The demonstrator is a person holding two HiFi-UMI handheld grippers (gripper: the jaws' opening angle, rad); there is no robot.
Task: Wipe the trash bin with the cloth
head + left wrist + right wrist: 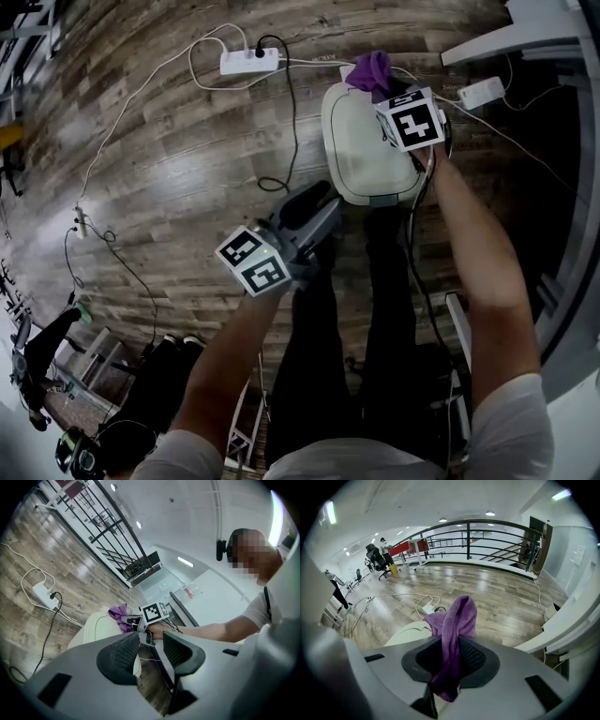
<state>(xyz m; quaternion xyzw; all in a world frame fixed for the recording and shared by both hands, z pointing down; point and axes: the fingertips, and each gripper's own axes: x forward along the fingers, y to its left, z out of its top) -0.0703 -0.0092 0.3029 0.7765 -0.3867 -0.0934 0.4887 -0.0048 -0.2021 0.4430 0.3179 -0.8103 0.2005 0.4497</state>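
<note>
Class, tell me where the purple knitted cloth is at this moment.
The purple knitted cloth is pinched by the right gripper; the head view shows it at the top, right of centre, at the far edge of the white plastic trash bin.

No text, label, brand or number is legible anywhere.

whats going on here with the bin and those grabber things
A person stands over a white trash bin on the wooden floor, a gripper in each hand. The right gripper is clamped on a purple cloth at the bin's far edge. The left gripper is open and empty, near the bin's front.
</note>
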